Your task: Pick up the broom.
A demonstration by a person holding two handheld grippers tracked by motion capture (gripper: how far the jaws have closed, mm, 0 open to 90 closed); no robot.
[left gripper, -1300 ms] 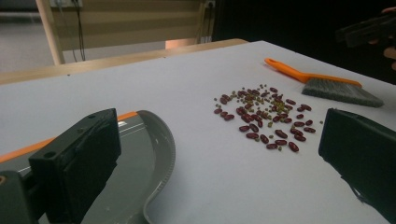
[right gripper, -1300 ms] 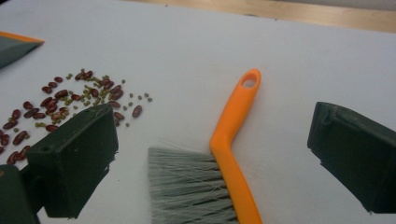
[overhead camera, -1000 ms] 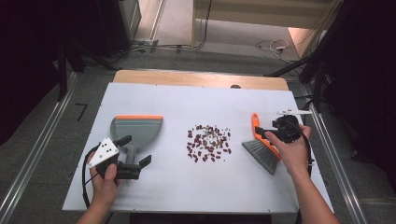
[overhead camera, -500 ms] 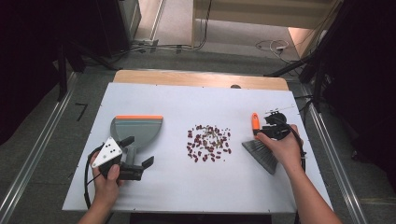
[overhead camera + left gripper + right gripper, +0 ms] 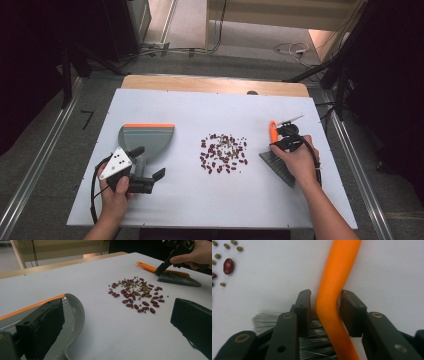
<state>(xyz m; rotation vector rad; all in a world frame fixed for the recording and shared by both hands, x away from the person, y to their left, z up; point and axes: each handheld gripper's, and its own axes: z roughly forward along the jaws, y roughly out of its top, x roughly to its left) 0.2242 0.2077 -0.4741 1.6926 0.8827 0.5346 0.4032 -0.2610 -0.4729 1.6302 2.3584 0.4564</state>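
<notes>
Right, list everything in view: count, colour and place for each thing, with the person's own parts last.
table: one, white, centre of the high view.
dustpan: one, grey with an orange edge, left side of the table.
brush: one, orange handle, grey bristles, right side.
beans: a scattered heap, dark red mixed with small green, mid-table.
left hand-held gripper: one, black, jaws open by the dustpan handle.
right hand-held gripper: one, black, jaws just closing around the brush handle.

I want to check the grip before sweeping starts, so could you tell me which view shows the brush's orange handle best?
The right gripper view: the brush's orange handle runs up between the two black jaws, close and sharp. The high view shows the handle as a short orange strip beside the right gripper. The left gripper view shows it lying far off behind the beans.
</notes>
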